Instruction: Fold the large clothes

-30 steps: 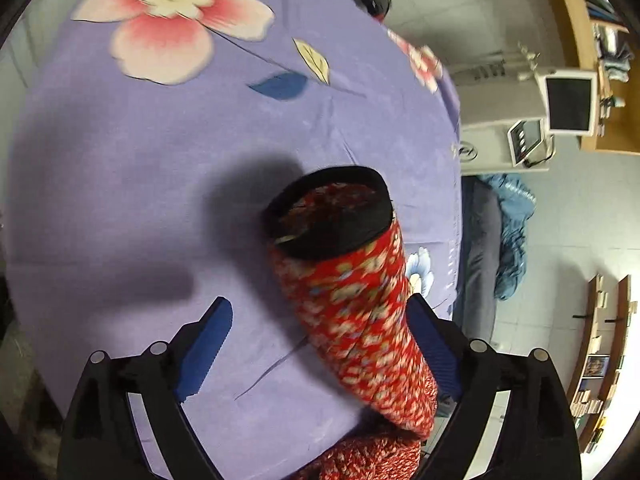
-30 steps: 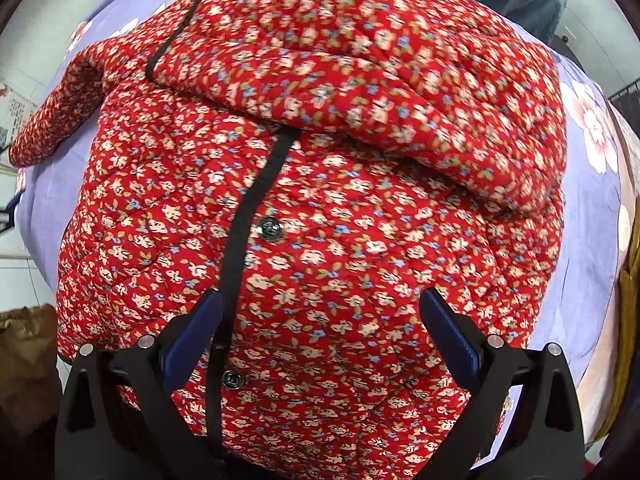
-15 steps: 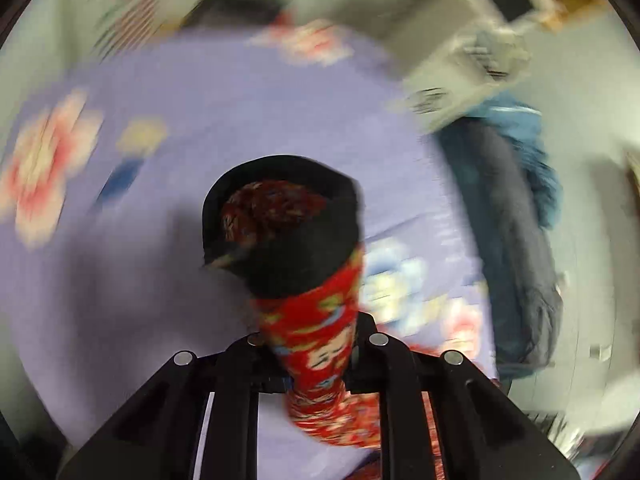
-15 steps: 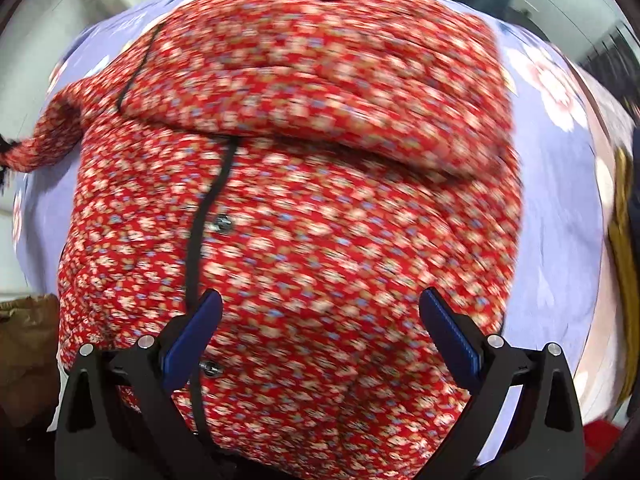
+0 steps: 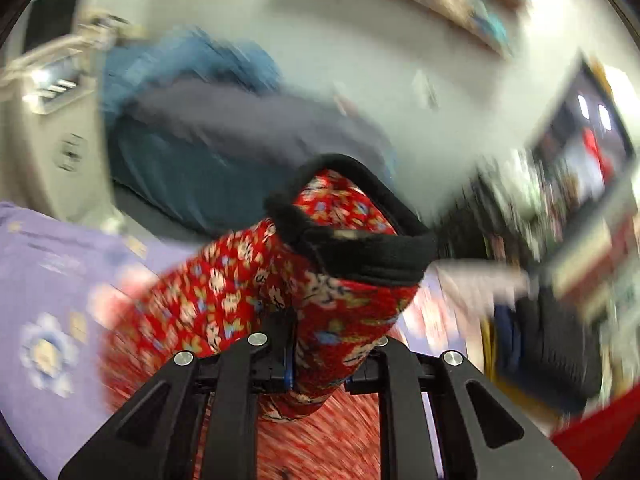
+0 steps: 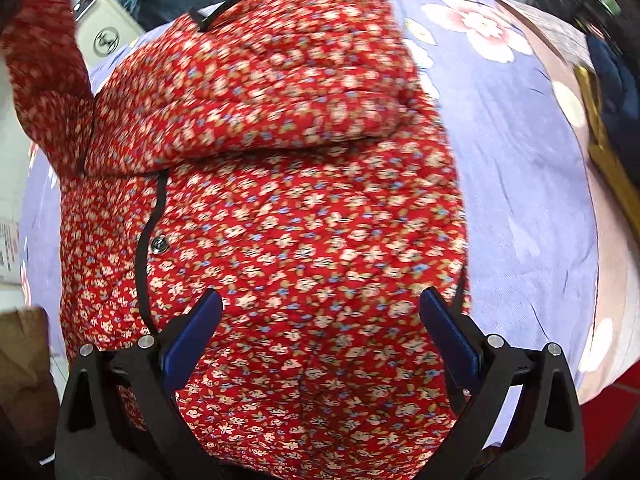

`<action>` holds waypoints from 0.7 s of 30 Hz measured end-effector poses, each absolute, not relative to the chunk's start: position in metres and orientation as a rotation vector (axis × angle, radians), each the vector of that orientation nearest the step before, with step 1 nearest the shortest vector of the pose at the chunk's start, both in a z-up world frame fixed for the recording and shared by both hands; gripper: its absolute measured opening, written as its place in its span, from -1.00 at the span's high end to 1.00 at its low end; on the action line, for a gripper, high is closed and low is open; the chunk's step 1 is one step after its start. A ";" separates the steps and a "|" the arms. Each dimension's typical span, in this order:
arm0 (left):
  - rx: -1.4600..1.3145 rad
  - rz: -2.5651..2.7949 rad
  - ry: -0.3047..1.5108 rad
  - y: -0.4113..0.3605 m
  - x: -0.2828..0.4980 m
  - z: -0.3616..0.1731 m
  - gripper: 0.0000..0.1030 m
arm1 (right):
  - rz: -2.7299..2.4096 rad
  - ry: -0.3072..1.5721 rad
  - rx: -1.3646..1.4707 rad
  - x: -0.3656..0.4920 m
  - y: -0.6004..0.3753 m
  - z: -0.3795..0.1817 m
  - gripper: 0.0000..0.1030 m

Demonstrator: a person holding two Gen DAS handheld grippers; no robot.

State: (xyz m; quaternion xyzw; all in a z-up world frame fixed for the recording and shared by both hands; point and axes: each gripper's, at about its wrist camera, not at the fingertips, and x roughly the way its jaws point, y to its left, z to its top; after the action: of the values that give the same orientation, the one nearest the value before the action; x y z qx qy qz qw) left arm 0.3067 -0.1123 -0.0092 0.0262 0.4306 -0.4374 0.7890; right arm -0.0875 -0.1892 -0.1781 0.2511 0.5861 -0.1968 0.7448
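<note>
On purple floral bedsheet (image 6: 520, 200), red floral quilted jacket (image 6: 300, 220) is spread flat for folding. Black-cuffed sleeve (image 5: 340, 280) is pinched by left gripper (image 5: 320, 364), raised for fold-over. Right gripper (image 6: 320, 332) is held wide, empty, above jacket body.

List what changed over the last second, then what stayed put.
The left gripper closed on the sleeve near its black cuff and lifted it off the bedsheet. The right gripper stayed open over the red jacket, holding nothing.
</note>
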 end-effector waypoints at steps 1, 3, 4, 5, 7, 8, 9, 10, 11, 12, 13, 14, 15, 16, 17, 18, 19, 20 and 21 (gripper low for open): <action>0.106 -0.978 0.984 -0.137 0.286 -0.034 0.70 | -0.441 1.278 0.558 -0.092 -0.194 -0.177 -0.89; 0.221 -0.990 1.079 -0.173 0.259 -0.082 0.70 | -0.475 1.270 0.580 -0.103 -0.202 -0.177 -0.89; 0.281 -0.984 1.120 -0.187 0.248 -0.103 0.69 | -0.490 1.268 0.591 -0.110 -0.207 -0.176 -0.89; 0.372 -0.958 1.161 -0.203 0.235 -0.129 0.67 | -0.503 1.268 0.602 -0.117 -0.210 -0.176 -0.89; 0.486 -0.916 1.181 -0.218 0.217 -0.156 0.42 | -0.531 1.269 0.623 -0.133 -0.221 -0.177 -0.89; 0.532 -0.930 1.190 -0.225 0.213 -0.168 -0.01 | -0.542 1.270 0.635 -0.140 -0.223 -0.178 -0.89; 0.569 -0.978 1.197 -0.230 0.207 -0.177 -0.41 | -0.554 1.273 0.648 -0.147 -0.228 -0.180 -0.89; 0.595 -1.015 1.198 -0.232 0.203 -0.181 -0.55 | -0.562 1.277 0.658 -0.151 -0.227 -0.183 -0.89; 0.621 -1.058 1.187 -0.232 0.195 -0.180 -0.64 | -0.568 1.279 0.667 -0.152 -0.226 -0.185 -0.89; 0.626 -1.076 1.180 -0.232 0.190 -0.176 -0.66 | -0.573 1.279 0.678 -0.153 -0.227 -0.184 -0.89; 0.613 -1.098 1.176 -0.229 0.184 -0.169 -0.73 | -0.577 1.277 0.684 -0.154 -0.229 -0.184 -0.89; 0.565 -1.128 1.172 -0.223 0.183 -0.156 -0.76 | -0.581 1.272 0.689 -0.155 -0.231 -0.182 -0.89; 0.523 -1.141 1.167 -0.217 0.185 -0.147 -0.80 | -0.584 1.268 0.689 -0.155 -0.232 -0.182 -0.89; 0.475 -1.149 1.157 -0.208 0.186 -0.137 -0.82 | -0.586 1.264 0.689 -0.152 -0.235 -0.181 -0.89; 0.426 -1.146 1.139 -0.198 0.191 -0.126 -0.86 | -0.585 1.258 0.688 -0.147 -0.237 -0.179 -0.89; 0.385 -1.125 1.114 -0.186 0.200 -0.115 -0.86 | -0.582 1.247 0.685 -0.141 -0.240 -0.176 -0.89; 0.353 -1.087 1.086 -0.172 0.211 -0.108 -0.86 | -0.578 1.238 0.679 -0.137 -0.242 -0.172 -0.89; 0.331 -1.038 1.062 -0.157 0.224 -0.105 -0.86 | -0.566 1.222 0.665 -0.129 -0.244 -0.166 -0.89; 0.323 -0.999 1.048 -0.146 0.222 -0.103 -0.83 | -0.549 1.207 0.645 -0.120 -0.244 -0.160 -0.89</action>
State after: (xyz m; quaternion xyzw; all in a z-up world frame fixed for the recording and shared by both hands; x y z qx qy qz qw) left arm 0.2215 -0.1461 -0.1028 0.1472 0.4771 -0.4551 0.7373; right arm -0.1195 -0.2436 -0.1599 0.2940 0.5504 -0.2501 0.7403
